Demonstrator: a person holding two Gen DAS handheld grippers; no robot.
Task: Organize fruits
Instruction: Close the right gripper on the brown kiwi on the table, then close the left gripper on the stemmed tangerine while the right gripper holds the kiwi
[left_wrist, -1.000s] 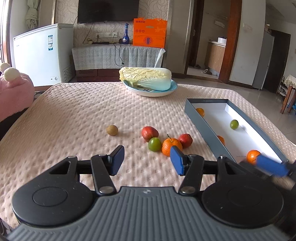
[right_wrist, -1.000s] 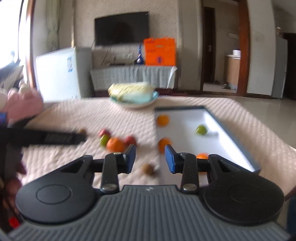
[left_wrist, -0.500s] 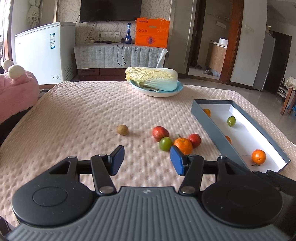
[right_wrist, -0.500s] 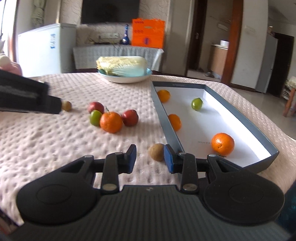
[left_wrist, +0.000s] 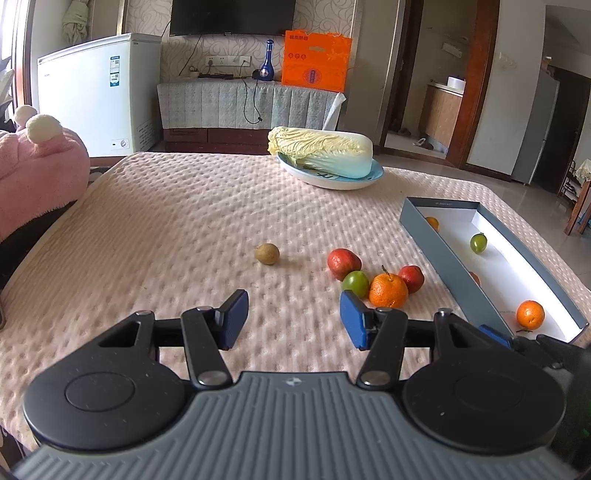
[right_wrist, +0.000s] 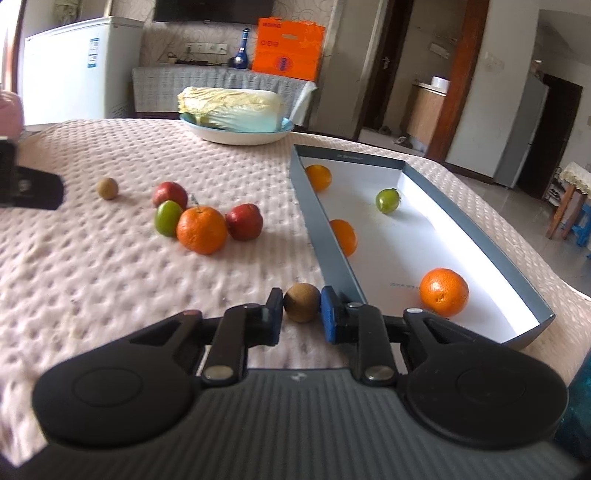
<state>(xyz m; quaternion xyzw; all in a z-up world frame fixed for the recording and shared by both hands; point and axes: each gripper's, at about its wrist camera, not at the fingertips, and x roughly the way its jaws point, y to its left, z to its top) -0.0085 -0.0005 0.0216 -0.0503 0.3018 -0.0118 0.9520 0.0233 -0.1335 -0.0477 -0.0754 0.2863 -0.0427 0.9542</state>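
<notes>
My right gripper (right_wrist: 302, 315) has its pads on both sides of a brown kiwi (right_wrist: 301, 302) lying on the cloth beside the grey box (right_wrist: 334, 258); contact is not certain. The box holds oranges (right_wrist: 444, 291) and a green fruit (right_wrist: 388, 200). A cluster lies left of the box: an orange (right_wrist: 201, 229), a green fruit (right_wrist: 168, 218) and two red fruits (right_wrist: 244, 221). Another kiwi (left_wrist: 267, 253) sits alone. My left gripper (left_wrist: 291, 317) is open and empty, hovering near the cluster's orange (left_wrist: 388, 290).
A blue plate (left_wrist: 332, 179) with a napa cabbage (left_wrist: 321, 149) stands at the table's far side. A pink plush (left_wrist: 37, 170) lies at the left edge. The right gripper's tip (left_wrist: 495, 336) shows beside the box's near end.
My right gripper moved forward and down, so the kiwi now sits between its pads, and the jaws narrowed. The left gripper shifted slightly left, staying open.
</notes>
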